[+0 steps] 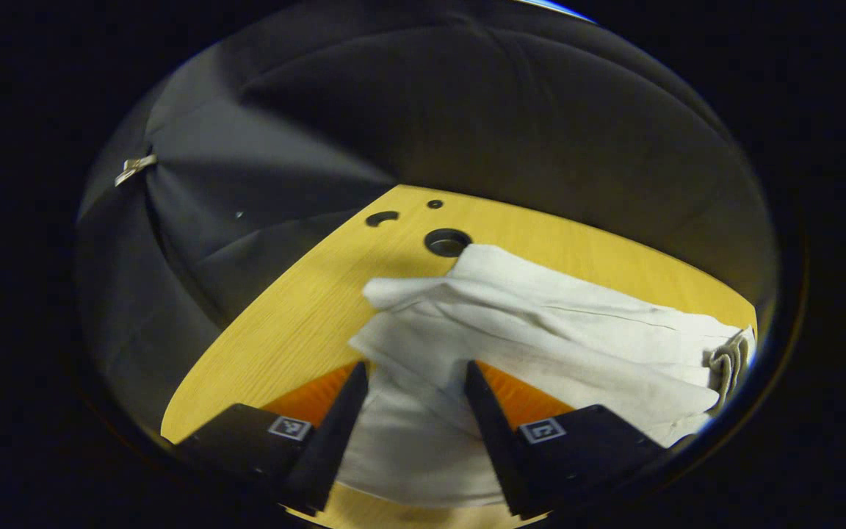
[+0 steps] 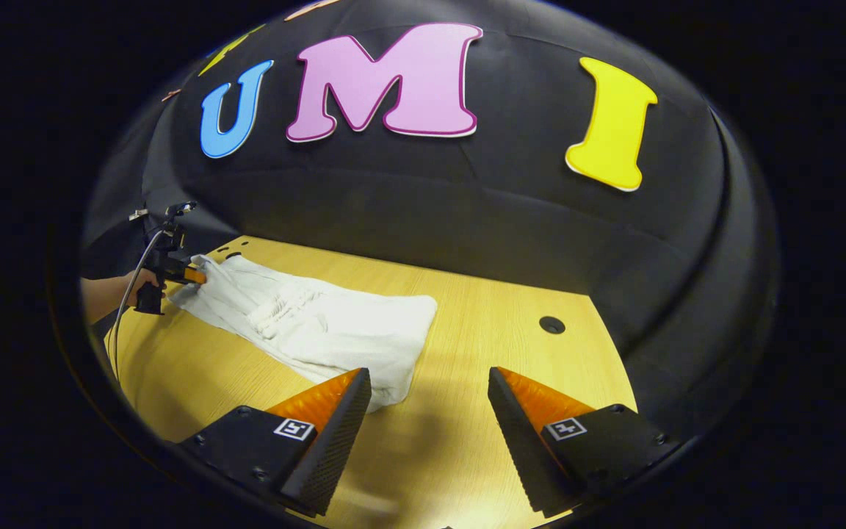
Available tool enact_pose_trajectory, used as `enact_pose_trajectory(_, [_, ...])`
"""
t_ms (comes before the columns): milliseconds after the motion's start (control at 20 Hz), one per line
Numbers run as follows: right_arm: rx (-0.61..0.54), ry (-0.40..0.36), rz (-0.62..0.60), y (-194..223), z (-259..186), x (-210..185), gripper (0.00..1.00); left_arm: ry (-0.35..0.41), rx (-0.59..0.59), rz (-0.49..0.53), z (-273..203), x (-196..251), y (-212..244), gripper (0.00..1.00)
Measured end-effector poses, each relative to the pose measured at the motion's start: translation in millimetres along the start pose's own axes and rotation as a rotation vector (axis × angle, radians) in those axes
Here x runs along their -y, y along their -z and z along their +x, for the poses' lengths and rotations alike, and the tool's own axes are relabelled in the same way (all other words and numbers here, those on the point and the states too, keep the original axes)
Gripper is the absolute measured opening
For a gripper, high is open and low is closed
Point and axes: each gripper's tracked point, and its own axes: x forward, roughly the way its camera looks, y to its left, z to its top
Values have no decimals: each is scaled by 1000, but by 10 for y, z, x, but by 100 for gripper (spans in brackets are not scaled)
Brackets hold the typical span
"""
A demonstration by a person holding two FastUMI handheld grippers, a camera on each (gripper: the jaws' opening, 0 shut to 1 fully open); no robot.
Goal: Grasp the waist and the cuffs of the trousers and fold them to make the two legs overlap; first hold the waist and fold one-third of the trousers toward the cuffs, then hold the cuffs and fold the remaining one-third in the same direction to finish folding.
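A: Where is the pair of white cotton trousers lying now?

B: One pair, stretched across the pale yellow wooden tabletop. Seen from the right gripper, the near end is sitting just ahead of and beside its left finger, with bare wood between the two fingers. That gripper's fingers are standing wide apart, holding nothing.

A: And the left gripper?

B: In the left gripper view, its fingers are also standing apart, with white cloth lying between them and spreading ahead and to the right. I am judging it is straddling that end to take hold; the fingers are not pressing the cloth. In the right gripper view the same tool is showing far off at the trousers' other end, with a hand gripping its handle.

A: Why one at each end?

B: Probably so the waist and cuffs are being taken together for the leg-over-leg fold. Which end is the waist, I cannot tell.

A: Counts?

B: Two grippers, one pair of trousers, one hand showing, and round holes in the tabletop: three in the left gripper view
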Motion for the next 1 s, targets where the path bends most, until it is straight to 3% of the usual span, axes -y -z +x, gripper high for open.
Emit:
enact_pose_trajectory(50, [-7, -2, 0, 20, 3, -22, 98, 3, 1, 1, -8, 3, -5, 73])
enact_pose_trajectory(150, [-9, -16, -2, 19, -11, -93, 98, 10, 4, -13, -9, 19, -8, 66])
enact_pose_trajectory(200, [-5, -25, 1, 2, -15, -123, 98, 21, 3, -15, -16, 49, 0, 71])
enact_pose_trajectory(300, [-5, -30, 8, 11, -34, -132, 98, 45, 6, -24, 0, 144, 4, 56])
enact_pose_trajectory(350, [-8, -28, 11, 14, -46, -123, 98, 44, 8, -24, -33, 166, -6, 27])
enact_pose_trajectory(400, [-7, -29, 16, 5, -52, -132, 98, 36, 9, -17, -36, 173, -5, 26])
enact_pose_trajectory(600, [16, -18, 15, -78, -120, -69, 98, 1, 26, 65, -33, 187, -9, 7])
enact_pose_trajectory(950, [19, 48, 14, -43, -252, 195, 98, 14, 90, 44, -349, 208, -315, 6])
enact_pose_trajectory(1000, [22, 56, 20, -41, -279, 212, 98, 25, 102, 45, -444, 239, -379, 10])
